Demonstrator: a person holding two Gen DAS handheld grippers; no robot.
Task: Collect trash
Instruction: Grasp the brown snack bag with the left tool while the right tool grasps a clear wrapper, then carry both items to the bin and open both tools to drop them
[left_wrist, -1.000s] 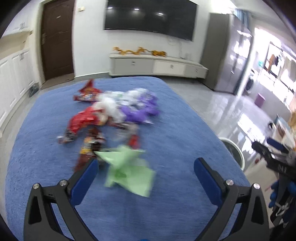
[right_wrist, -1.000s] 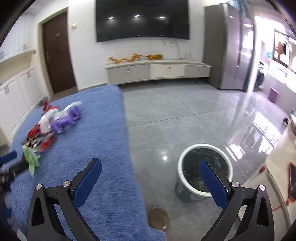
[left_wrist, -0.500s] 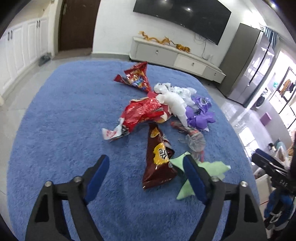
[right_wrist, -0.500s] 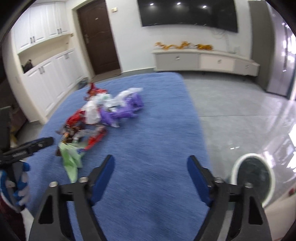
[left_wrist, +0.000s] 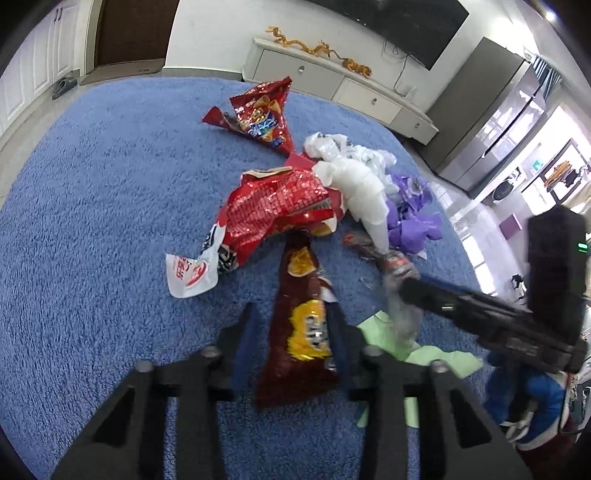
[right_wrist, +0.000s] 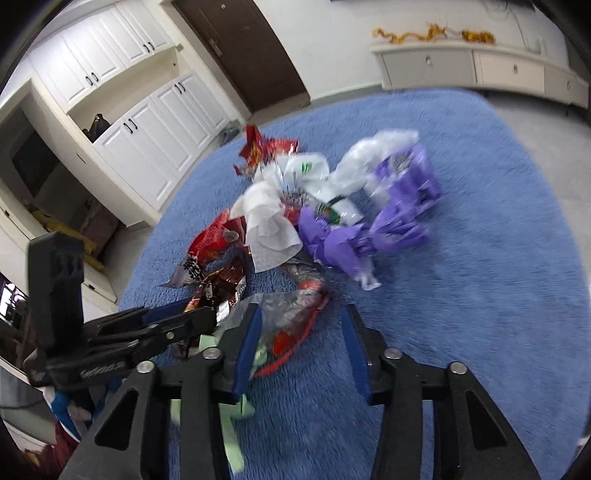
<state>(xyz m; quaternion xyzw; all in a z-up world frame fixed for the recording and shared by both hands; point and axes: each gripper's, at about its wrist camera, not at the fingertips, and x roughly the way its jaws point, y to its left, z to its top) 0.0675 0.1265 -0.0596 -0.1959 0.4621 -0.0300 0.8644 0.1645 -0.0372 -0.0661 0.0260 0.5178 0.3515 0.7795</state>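
My left tongs (left_wrist: 295, 328) straddle the dark chip bag (left_wrist: 301, 332), my right tongs (right_wrist: 301, 339) the clear wrapper (right_wrist: 286, 321), both unclenched; I should pinch deep before lifting.

Bare blue rug (left_wrist: 92, 221) on your left: open passage. Ahead, the wrapper pile (left_wrist: 288, 206) blocks the centre. Dark chip bag (left_wrist: 303, 332) sits between your left tool (left_wrist: 291, 332) fingers. Right tool (left_wrist: 424, 291) crosses in from the right, crowding the green paper (left_wrist: 424, 354).
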